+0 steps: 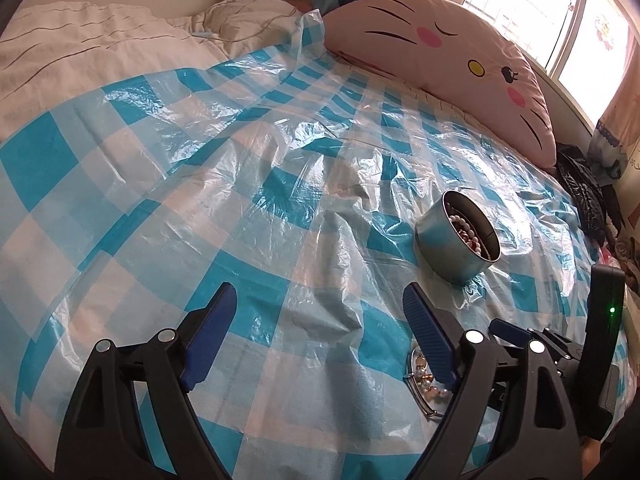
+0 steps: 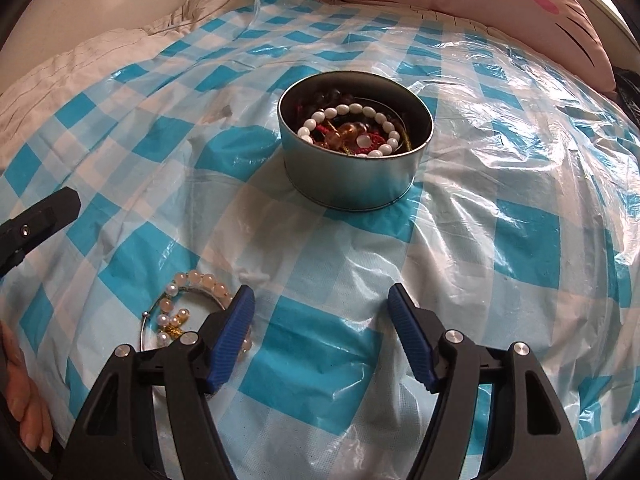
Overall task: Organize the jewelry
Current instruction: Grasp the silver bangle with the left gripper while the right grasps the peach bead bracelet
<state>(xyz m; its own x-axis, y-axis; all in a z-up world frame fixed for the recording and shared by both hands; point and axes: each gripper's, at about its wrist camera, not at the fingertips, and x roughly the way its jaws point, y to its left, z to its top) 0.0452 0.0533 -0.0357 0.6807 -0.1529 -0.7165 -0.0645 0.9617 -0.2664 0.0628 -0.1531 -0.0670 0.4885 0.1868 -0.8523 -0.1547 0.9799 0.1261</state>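
Left tongs (image 1: 320,312) sit closest in the left wrist cam, blue pads spread wide w/ nothing between them, just hovering over the blue-and-white checkered plastic sheet (image 1: 200,184) on the bed. Right tongs (image 2: 322,312) same deal in the other cam: spread apart, empty, plastic showing through the gap.

Loose jewelry pile (image 2: 188,308) lies on the sheet right by the tongs, tucked partly under the left pad of the right tongs. It's a peach bead bracelet curled in an arc, some small pearls, a gold bit, plus a thin metal bangle around it. Pile's long axis runs roughly toward/away from the cam in the right view. In the left cam the same pile (image 1: 424,380) peeks out beside that gripper's right pad, half hidden. Can't tell if any pad actually touches it.

A bit of a hand (image 2: 24,400) shows at the lower left edge of the right cam.

Farther out, round metal tin (image 2: 355,146) stands upright on the sheet, mouth up, no lid on. Inside: a white bead bracelet (image 2: 352,128) lying in a loop on top of red, amber and dark beads.

Way back there's a pink cat-face pillow (image 1: 460,60), a rumpled cream duvet (image 1: 88,44) and the window (image 1: 560,12).
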